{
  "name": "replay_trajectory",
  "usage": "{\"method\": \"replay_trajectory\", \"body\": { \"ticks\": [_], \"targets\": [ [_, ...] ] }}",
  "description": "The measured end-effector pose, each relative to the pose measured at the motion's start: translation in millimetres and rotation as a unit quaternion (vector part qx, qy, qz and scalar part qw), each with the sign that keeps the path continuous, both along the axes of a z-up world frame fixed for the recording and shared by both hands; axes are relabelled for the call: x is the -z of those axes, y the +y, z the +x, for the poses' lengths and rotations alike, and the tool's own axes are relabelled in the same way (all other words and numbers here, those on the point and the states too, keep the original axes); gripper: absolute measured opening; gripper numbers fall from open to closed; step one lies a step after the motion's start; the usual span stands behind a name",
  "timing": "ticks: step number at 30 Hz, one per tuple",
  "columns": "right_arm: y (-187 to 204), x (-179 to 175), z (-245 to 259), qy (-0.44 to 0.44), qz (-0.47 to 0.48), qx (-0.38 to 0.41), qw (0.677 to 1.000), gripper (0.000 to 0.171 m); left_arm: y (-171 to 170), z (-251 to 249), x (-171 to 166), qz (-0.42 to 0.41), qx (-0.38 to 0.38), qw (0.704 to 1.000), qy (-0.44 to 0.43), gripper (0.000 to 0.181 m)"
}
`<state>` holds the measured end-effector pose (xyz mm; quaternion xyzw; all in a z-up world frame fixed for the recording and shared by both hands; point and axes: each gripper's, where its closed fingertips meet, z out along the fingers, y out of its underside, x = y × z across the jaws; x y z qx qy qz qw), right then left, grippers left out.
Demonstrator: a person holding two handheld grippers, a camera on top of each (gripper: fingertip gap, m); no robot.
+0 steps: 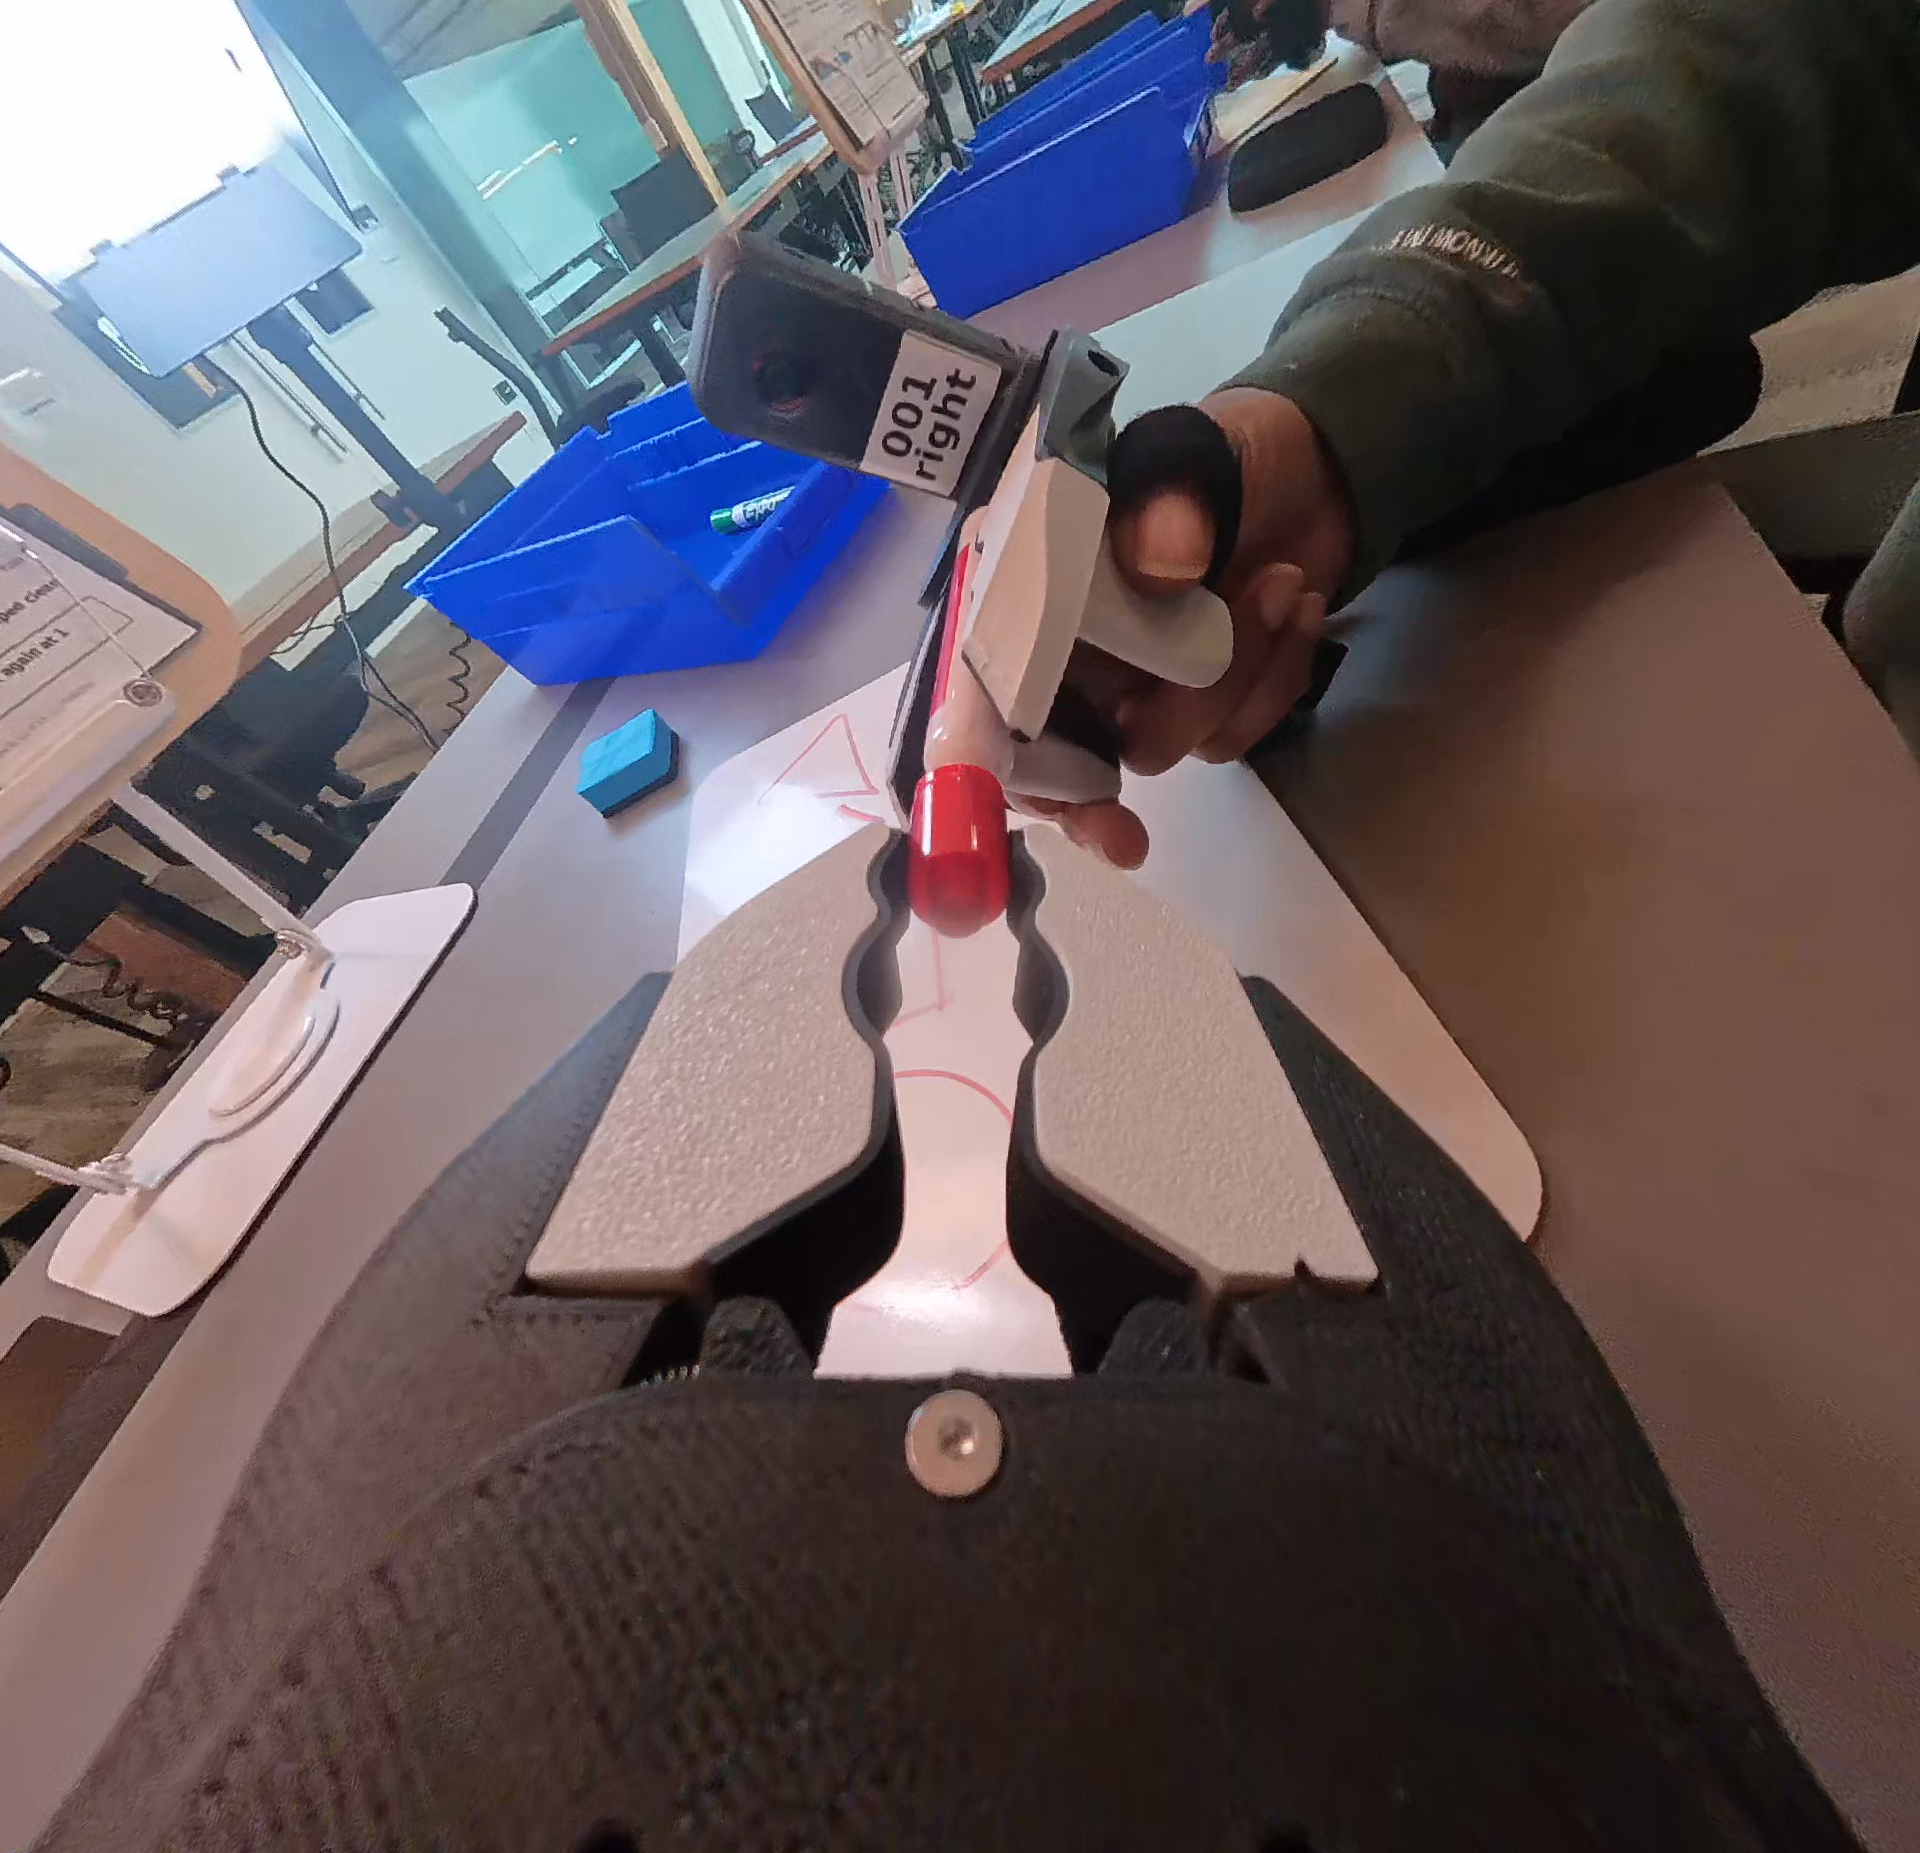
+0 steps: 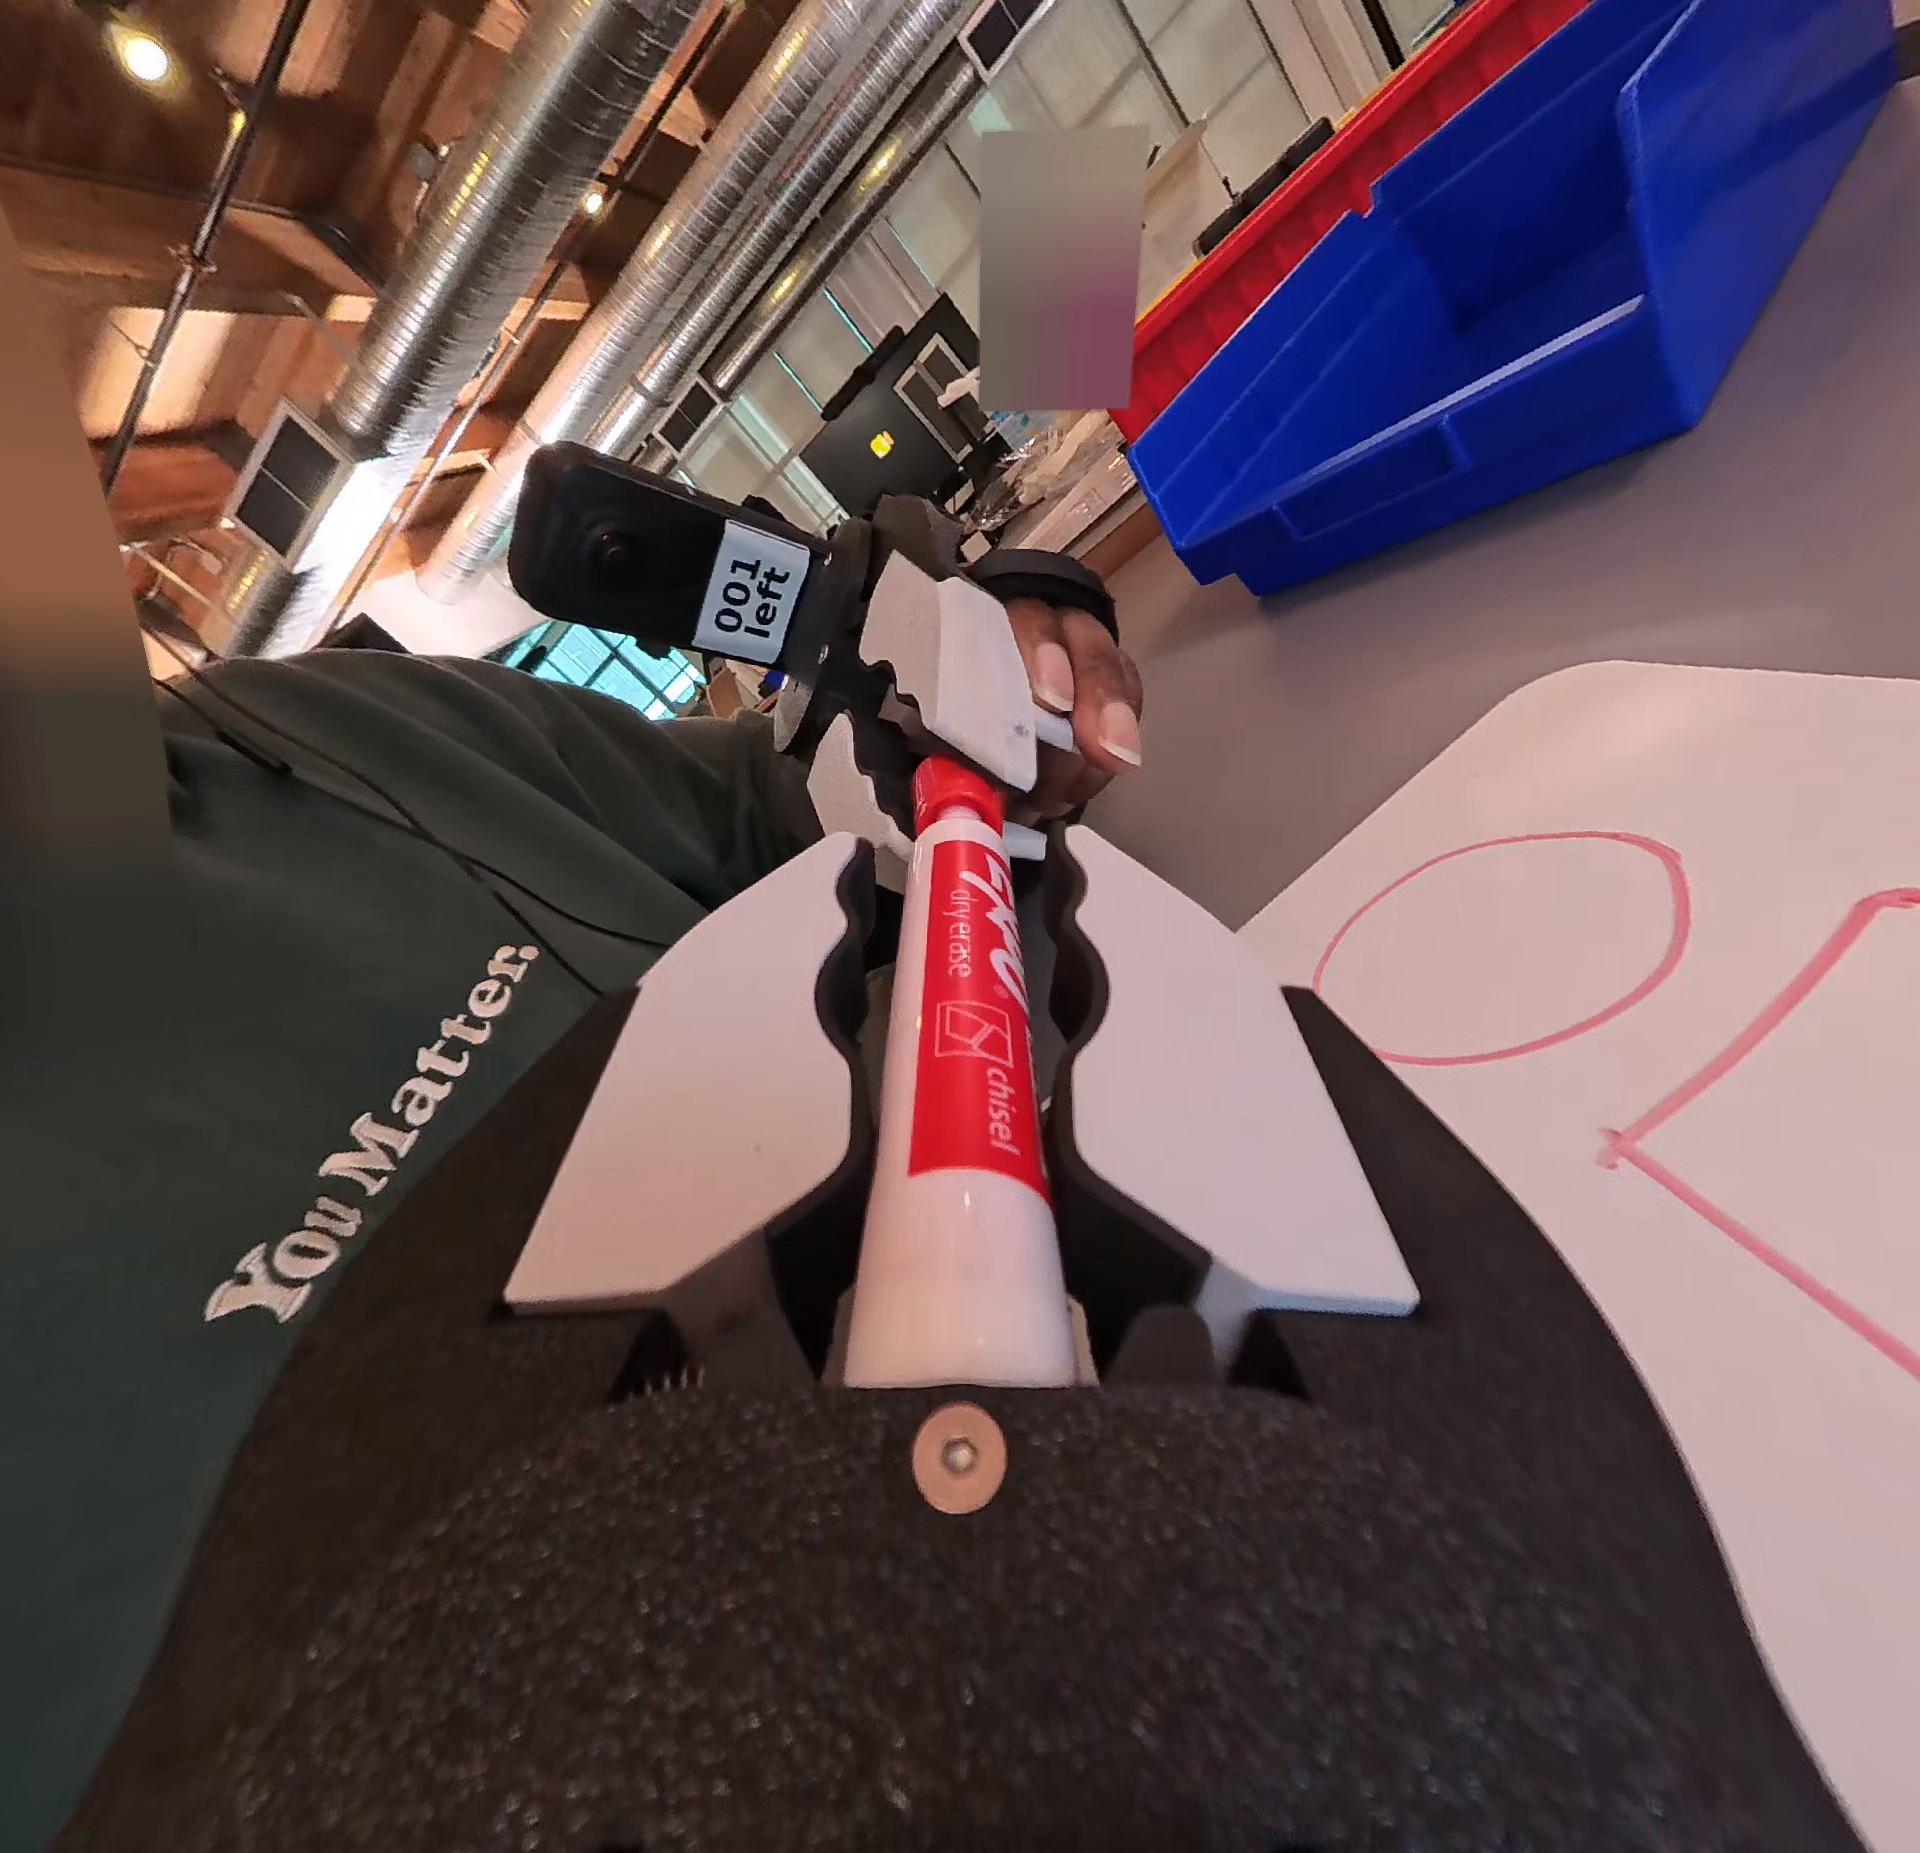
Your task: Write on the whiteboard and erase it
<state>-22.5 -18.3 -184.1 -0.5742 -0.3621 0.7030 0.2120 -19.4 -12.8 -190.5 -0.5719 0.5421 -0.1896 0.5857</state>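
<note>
Marker: your red-and-white dry-erase marker (image 2: 961,1097) is off the board, held up in the air between the two claws, barrel running along the right claw's fingers.
Cap: the red plastic cap (image 1: 956,853) sits on the marker's far end; I judge it seated or almost seated, but the seam is too small to read.
Right claw (image 2: 961,868): you have it closed narrow on the marker barrel, pads pressing both sides.
Left claw (image 1: 956,873): closed narrow on the red cap, fingertips hugging it from either side.
Whiteboard: the white rounded-corner board (image 2: 1558,1336) lies flat on the grey counter (image 1: 1558,868), directly beneath both claws.
Writing done: red marker outlines (image 2: 1507,946) cover the board, a circle, a triangle and other angular lines, so the writing half looks finished.
Step in hand: judging by the grip, you are closing the marker.
Left to do: nothing is wiped yet; all of the erasing remains.
Eraser: the small blue felt block eraser (image 1: 627,762) rests on the counter just beside the board's far left corner, untouched.
Hand pose: your right hand (image 1: 1226,598) tilts its claw steeply down towards the left one; your left hand (image 2: 1081,681) angles up to meet it, tips nearly nose to nose.
Beyond: a blue plastic bin (image 1: 623,640) stands behind the eraser, holding a green-capped marker (image 1: 750,510).
</note>
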Motion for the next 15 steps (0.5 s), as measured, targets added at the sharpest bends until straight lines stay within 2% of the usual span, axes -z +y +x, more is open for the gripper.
{"method": "replay_trajectory", "body": {
  "ticks": [5, 10, 15],
  "targets": [
    [1, 6, -1, -0.015, 0.007, 0.01, 1.0, 0.032, 2, -1, 7, 0.012, -0.006, 1.0, 0.021, 0.018],
    [-6, 16, -3, -0.042, -0.003, -0.014, 0.999, 0.032, -4, 2, 17, 0.015, 0.018, 0.999, 0.045, 0.018],
    [-1, 14, -4, -0.035, -0.003, 0.001, 0.999, 0.033, 1, 2, 16, 0.014, 0.012, 0.999, 0.038, 0.018]
  ]
}}
